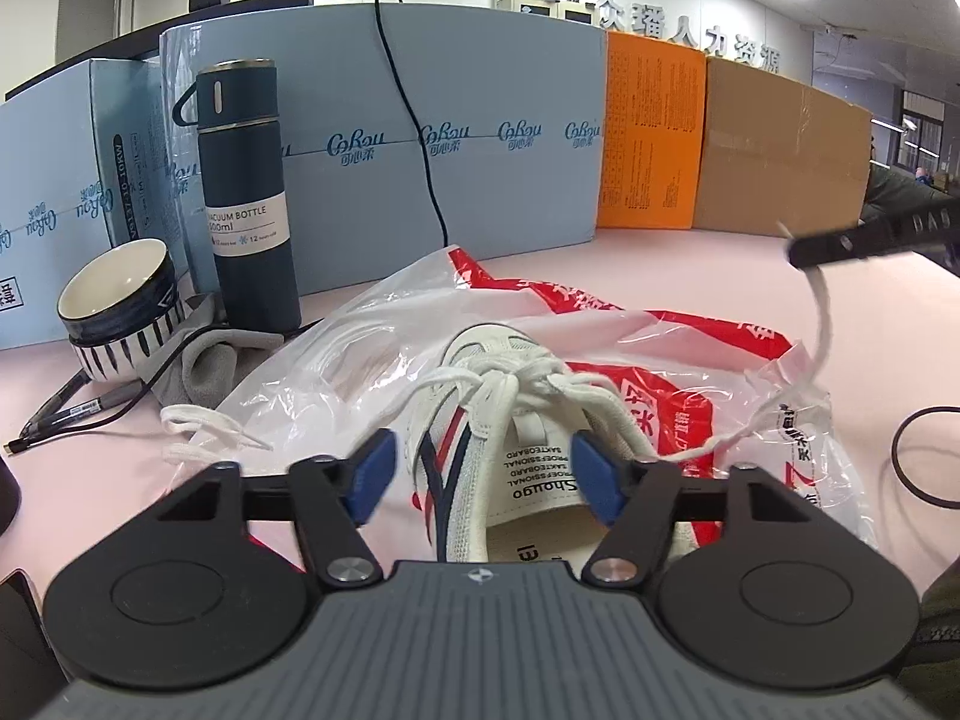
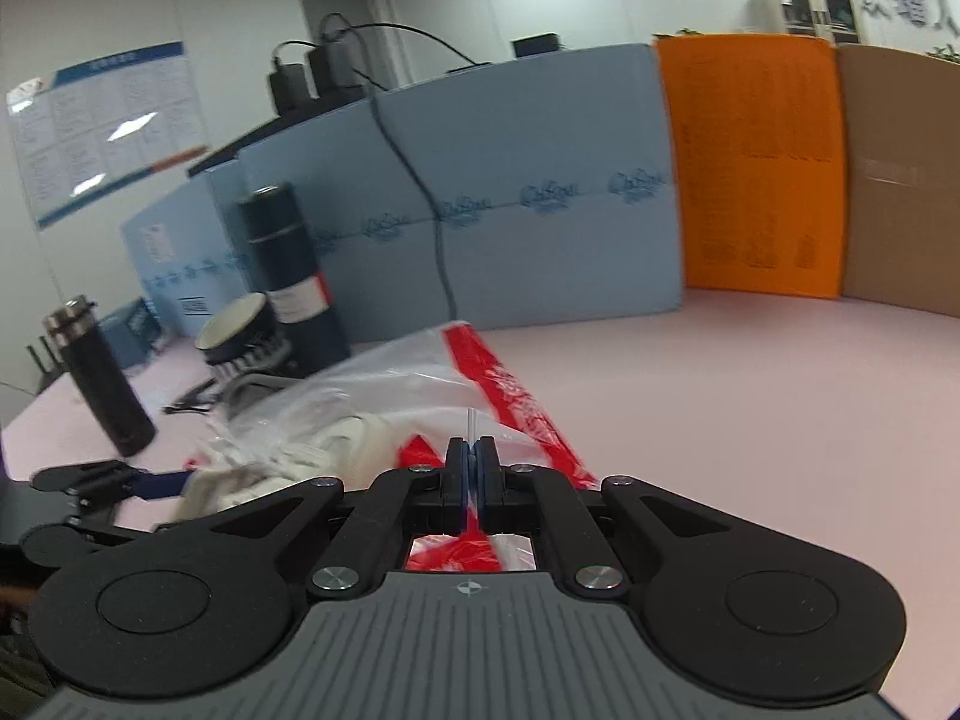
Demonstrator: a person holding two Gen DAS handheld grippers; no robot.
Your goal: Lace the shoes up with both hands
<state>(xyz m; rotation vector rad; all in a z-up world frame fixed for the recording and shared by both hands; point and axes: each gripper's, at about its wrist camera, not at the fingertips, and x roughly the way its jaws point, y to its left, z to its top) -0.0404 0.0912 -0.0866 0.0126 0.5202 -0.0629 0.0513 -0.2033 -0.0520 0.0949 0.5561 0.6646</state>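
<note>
A white sneaker point(image 1: 498, 360) with navy and red stripes lies on a clear red-printed plastic bag point(image 1: 600, 312), toe pointing away. My left gripper point(image 1: 485, 471) straddles the shoe's collar; its right blue pad point(image 1: 594, 474) is against the collar, while the left pad stands a little off, so it is open. One white lace end point(image 1: 198, 426) trails loose to the left. The other lace strand point(image 1: 822, 324) rises to my right gripper point(image 1: 801, 252), up at the right. In the right wrist view that gripper point(image 2: 471, 456) is shut, with the lace's clear tip point(image 2: 470, 420) poking out above the pads.
A dark vacuum bottle point(image 1: 249, 192), a striped bowl point(image 1: 120, 306), a grey cloth point(image 1: 204, 360) and pens point(image 1: 66, 414) crowd the left. Blue boxes point(image 1: 480, 132), an orange box point(image 1: 654, 138) and a brown carton point(image 1: 780, 162) wall the back. A black cable loop point(image 1: 918, 456) lies at right.
</note>
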